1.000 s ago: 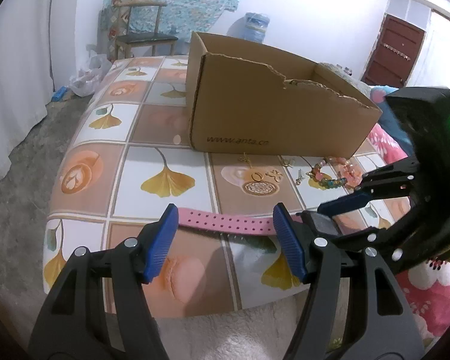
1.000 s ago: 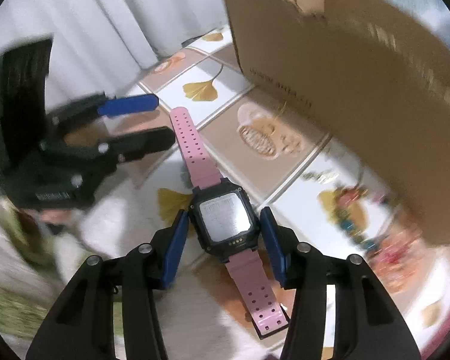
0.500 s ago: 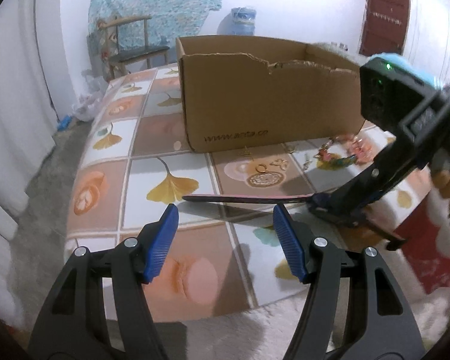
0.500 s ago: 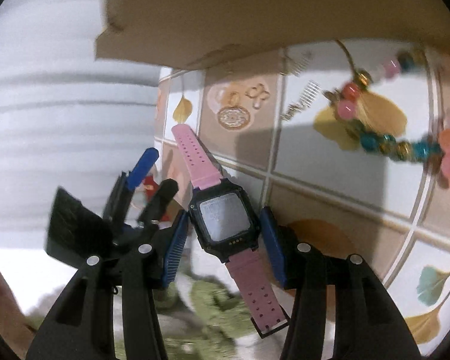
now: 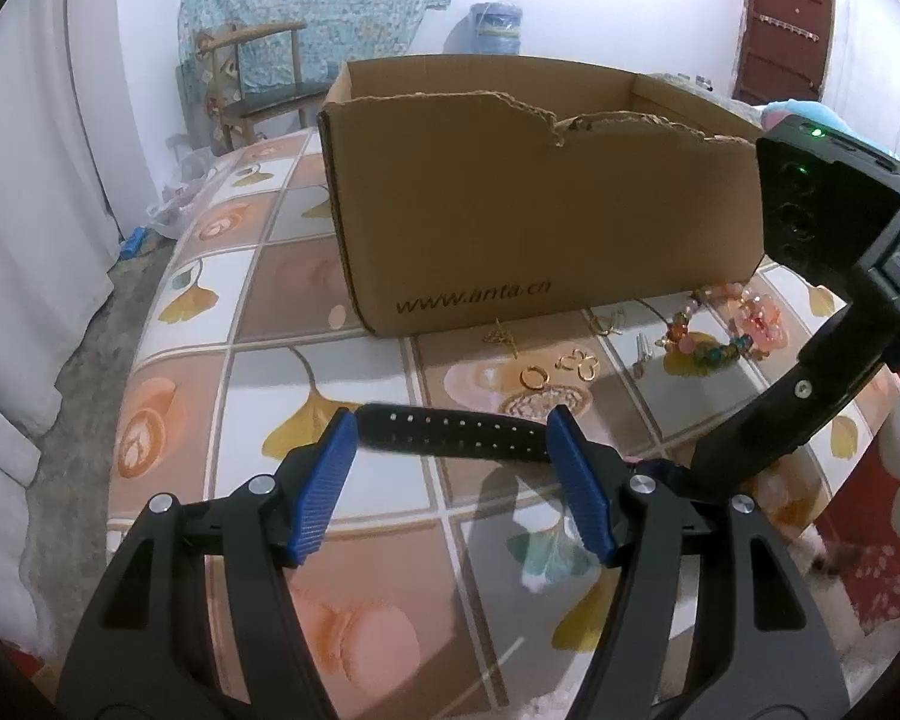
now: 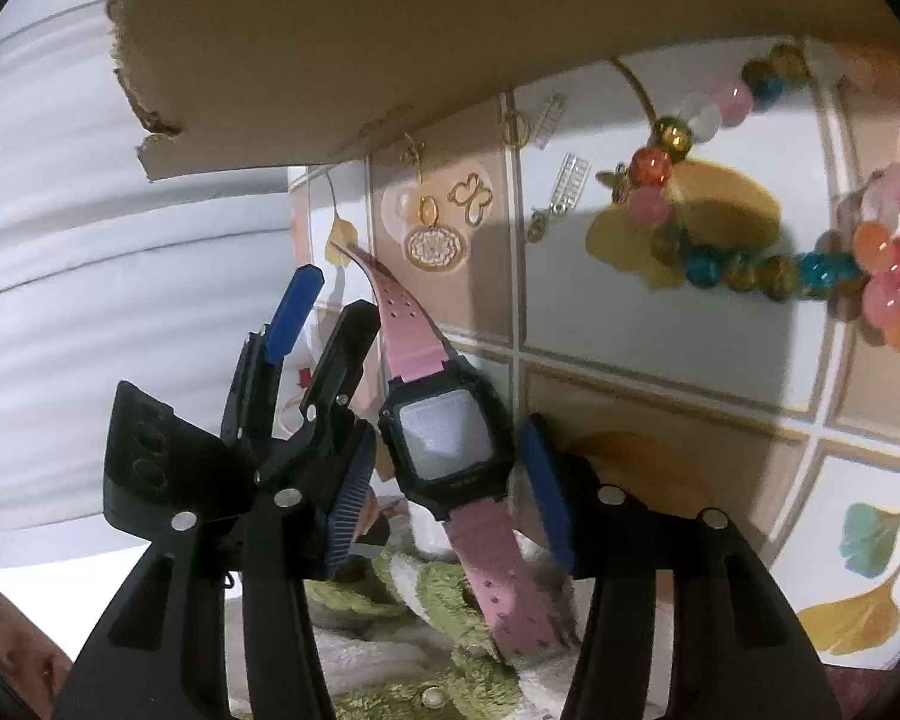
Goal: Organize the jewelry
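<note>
A watch (image 6: 444, 447) with a black case and pink strap lies between the pads of my right gripper (image 6: 447, 444). Its jaws are opening, and a small gap shows on each side of the case. In the left wrist view the strap (image 5: 450, 435) shows its dark underside, stretched across just past the tips of my left gripper (image 5: 450, 420), which is open and holds nothing. The right gripper's body (image 5: 810, 390) reaches in from the right. In the right wrist view the left gripper (image 6: 330, 306) sits beside the strap's far end.
An open cardboard box (image 5: 540, 210) stands behind on the leaf-patterned tablecloth (image 5: 222, 396). In front of it lie gold earrings (image 5: 534, 377), small charms (image 6: 564, 186) and a bead bracelet (image 5: 714, 348). The table edge and a green fluffy mat (image 6: 444, 594) are below the watch.
My right gripper rolled over with the watch, so the strap now shows its dark side to the left camera. Its pads have spread away from the case. The left gripper moved slightly closer.
</note>
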Available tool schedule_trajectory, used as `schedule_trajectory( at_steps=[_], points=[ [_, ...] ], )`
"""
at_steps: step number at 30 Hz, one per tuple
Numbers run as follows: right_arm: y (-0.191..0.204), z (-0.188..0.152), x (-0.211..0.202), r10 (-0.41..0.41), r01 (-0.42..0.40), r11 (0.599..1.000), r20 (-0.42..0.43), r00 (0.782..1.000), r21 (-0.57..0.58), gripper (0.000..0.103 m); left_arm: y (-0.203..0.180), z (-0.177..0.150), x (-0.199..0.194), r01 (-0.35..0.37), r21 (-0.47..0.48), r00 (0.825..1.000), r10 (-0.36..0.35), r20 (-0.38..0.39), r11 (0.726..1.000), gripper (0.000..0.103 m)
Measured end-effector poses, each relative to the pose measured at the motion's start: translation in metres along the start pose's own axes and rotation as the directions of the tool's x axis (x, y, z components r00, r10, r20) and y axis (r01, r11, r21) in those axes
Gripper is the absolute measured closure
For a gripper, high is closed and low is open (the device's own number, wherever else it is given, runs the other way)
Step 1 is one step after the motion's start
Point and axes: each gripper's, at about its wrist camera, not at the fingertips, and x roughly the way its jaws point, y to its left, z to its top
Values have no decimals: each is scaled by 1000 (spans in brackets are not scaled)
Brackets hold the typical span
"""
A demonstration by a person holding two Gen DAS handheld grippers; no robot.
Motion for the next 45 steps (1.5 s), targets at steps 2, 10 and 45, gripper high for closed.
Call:
schedule_trajectory(
  at_steps=[2,10,45],
  points=[
    [5,1,-6,-35,36,999,27,999,-18,40,-1,2,3,-3,0,1000,3,-4,1000,40],
    [20,-13,-39,-166,191,970,161,973,-154,36,-5,8,14,-14,9,1000,14,-22,1000,40],
    [60,-69,16,-476,719,365,545,691,-592,58,-3,-16,-24,-54,90,994,45,103,995,40]
  ],
)
